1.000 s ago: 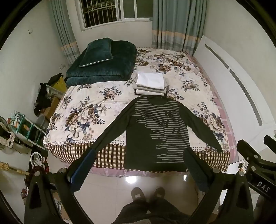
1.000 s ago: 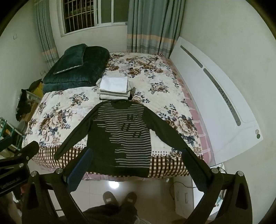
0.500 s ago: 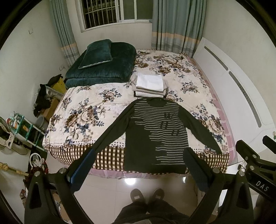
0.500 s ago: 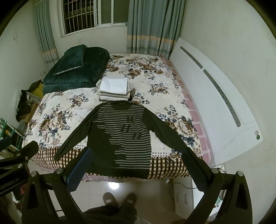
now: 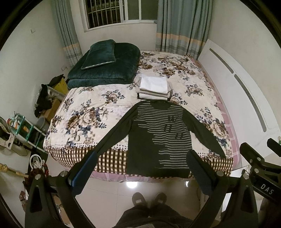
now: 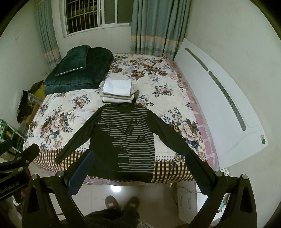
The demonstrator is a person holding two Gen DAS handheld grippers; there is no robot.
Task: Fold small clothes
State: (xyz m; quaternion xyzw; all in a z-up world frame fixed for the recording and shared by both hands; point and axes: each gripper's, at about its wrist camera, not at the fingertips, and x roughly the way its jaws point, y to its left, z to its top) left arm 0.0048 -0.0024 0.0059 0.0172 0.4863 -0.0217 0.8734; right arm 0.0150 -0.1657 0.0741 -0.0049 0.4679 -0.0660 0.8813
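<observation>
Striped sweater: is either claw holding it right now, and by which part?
Nothing is held. Both the left claw and right claw are open above the floor, clear of the striped sweater, which lies flat on the bed.

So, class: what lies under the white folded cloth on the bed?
Under the white folded cloth lies a stack of beige folded clothes, edges showing, and a dark layer at the bottom. How many pieces is hidden.

Dim yellowish indoor light, window (image 5: 121,12) at 12 o'clock was dark, one white glare spot on glossy floor tiles (image 5: 130,185) at 6 o'clock, heavy fisheye bending, black vignette in corners, centre sharp, edges soft, dark sweater (image 6: 123,138) lost detail in shadow
</observation>
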